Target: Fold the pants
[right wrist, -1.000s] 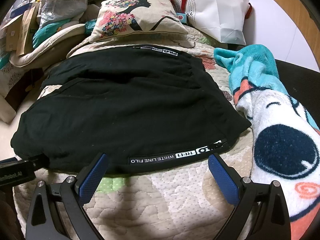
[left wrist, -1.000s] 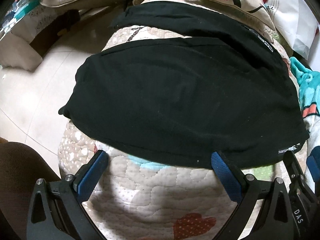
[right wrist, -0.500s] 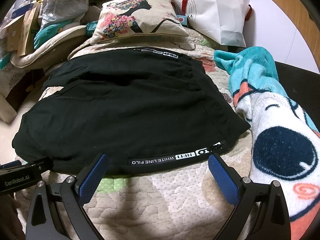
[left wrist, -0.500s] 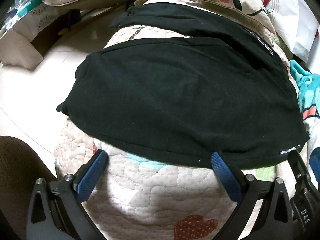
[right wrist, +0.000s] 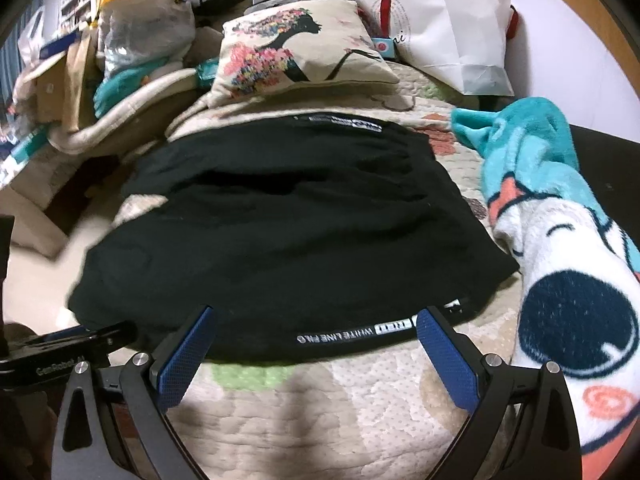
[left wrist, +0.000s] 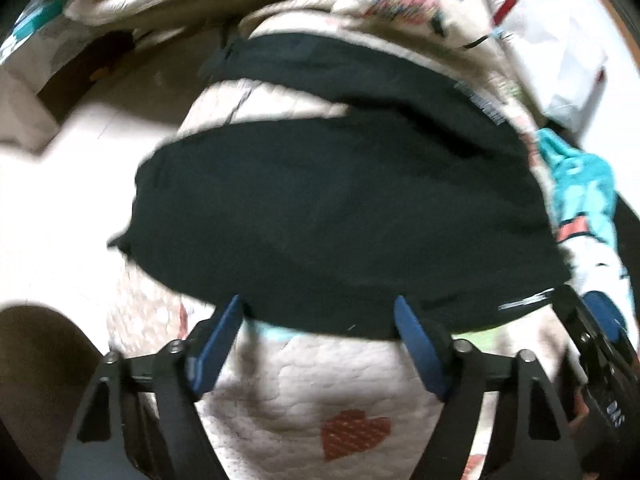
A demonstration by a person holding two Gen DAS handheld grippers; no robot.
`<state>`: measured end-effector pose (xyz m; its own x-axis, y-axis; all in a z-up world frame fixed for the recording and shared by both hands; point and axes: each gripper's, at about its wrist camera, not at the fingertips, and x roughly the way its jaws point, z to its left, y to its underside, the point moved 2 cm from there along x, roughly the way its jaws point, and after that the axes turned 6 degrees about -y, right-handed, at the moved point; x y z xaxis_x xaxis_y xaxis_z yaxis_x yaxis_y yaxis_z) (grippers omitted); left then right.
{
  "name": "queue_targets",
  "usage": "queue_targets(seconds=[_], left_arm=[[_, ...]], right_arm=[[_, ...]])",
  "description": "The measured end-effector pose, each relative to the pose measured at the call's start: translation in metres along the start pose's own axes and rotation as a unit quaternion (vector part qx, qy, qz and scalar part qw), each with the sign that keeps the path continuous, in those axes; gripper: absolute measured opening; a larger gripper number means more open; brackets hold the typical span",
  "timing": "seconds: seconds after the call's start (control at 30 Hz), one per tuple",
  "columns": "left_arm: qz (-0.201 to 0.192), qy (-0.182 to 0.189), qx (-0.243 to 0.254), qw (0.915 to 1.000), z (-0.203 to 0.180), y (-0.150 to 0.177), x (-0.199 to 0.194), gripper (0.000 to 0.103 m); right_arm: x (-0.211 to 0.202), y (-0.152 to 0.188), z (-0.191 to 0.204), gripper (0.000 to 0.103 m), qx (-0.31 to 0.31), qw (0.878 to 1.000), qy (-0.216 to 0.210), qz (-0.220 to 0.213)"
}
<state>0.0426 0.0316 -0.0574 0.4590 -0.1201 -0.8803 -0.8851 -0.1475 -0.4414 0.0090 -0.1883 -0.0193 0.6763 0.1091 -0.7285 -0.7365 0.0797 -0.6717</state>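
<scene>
fingers point(right wrist: 182, 364) ribbed blue, spread | pants point(right wrist: 296, 236) soft black | quilt point(right wrist: 320, 412) stitched

A floral cushion point(right wrist: 296, 52), white paper bag point(right wrist: 452, 36) and teal cartoon blanket point(right wrist: 560, 248) lie on the quilt point(right wrist: 320, 412).

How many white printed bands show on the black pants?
2, in the right wrist view: one on the black pants along the near edge between the open right gripper jaws, one on the far edge near the cushion. Others may be hidden.
</scene>
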Motion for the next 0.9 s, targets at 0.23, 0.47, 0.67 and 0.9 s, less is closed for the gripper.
queue_targets(seconds=[0.23,0.47,0.67,0.9], left_arm=[[-0.191,-0.032,0.064,0.979,0.007,-0.058,-0.099,0.075],[-0.291,-0.081,0.118,0.946,0.024,-0.128,-0.141,0.102],[-0.246,-0.068,0.111,0.9605,0.041,-0.185,-0.101,0.102],[-0.168,-0.047,0.107,0.9789,0.055,-0.223,-0.025,0.102]], right_arm=[[-0.03,-0.063,-0.004,0.102,-0.024,0.999,-0.018,-0.011],[-0.036,-0.145,-0.012,0.102,-0.066,0.996,-0.031,-0.042],[0.011,-0.186,-0.012,0.102,-0.104,0.993,-0.056,-0.002],[0.09,-0.211,-0.03,0.102,-0.098,0.991,-0.07,0.061]])
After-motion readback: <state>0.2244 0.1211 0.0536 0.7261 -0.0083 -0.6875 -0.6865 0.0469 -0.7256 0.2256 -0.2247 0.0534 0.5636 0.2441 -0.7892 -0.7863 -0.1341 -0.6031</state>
